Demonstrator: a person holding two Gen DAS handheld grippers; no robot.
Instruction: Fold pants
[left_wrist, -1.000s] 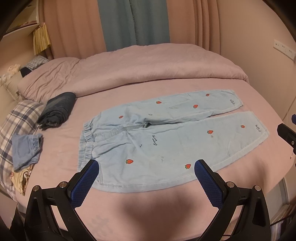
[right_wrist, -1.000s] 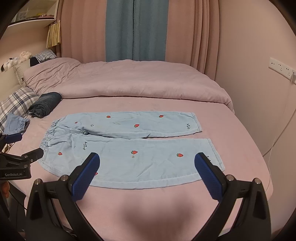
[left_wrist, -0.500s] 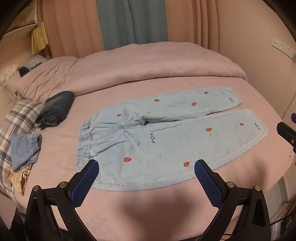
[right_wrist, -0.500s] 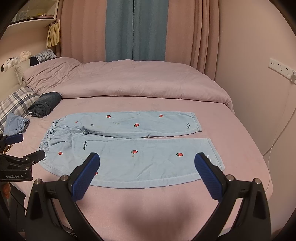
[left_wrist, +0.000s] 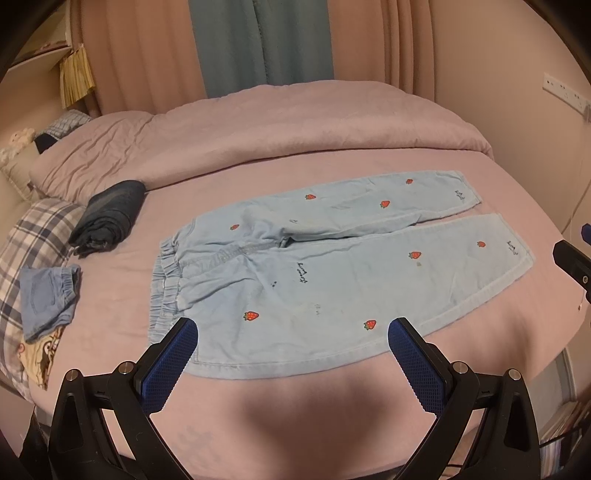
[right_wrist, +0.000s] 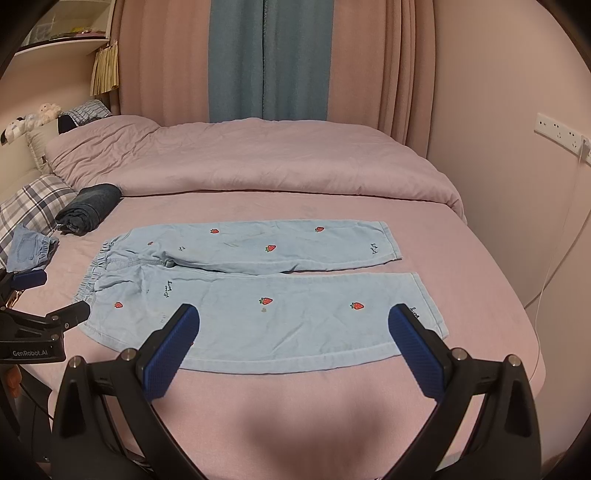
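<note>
Pants (left_wrist: 332, 266) lie flat and unfolded on the bed (left_wrist: 295, 140), waistband at 9 o'clock, leg cuffs at 3 o'clock. Left tool (left_wrist: 291, 365) spread wide, empty, poised above the near edge by the waistband. Right tool (right_wrist: 293, 352) spread wide, empty, above the near leg. Dark folded clothes (left_wrist: 109, 216) at 10 o'clock, near a plaid pillow (left_wrist: 33, 236).

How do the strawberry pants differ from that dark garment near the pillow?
The strawberry pants are light blue and spread flat, both legs stretched out side by side; the dark garment is navy and already folded into a compact bundle. The pants lie mid-bed near both open grippers; the bundle sits left, beside the plaid pillow. Both rest on the pink sheet.
</note>
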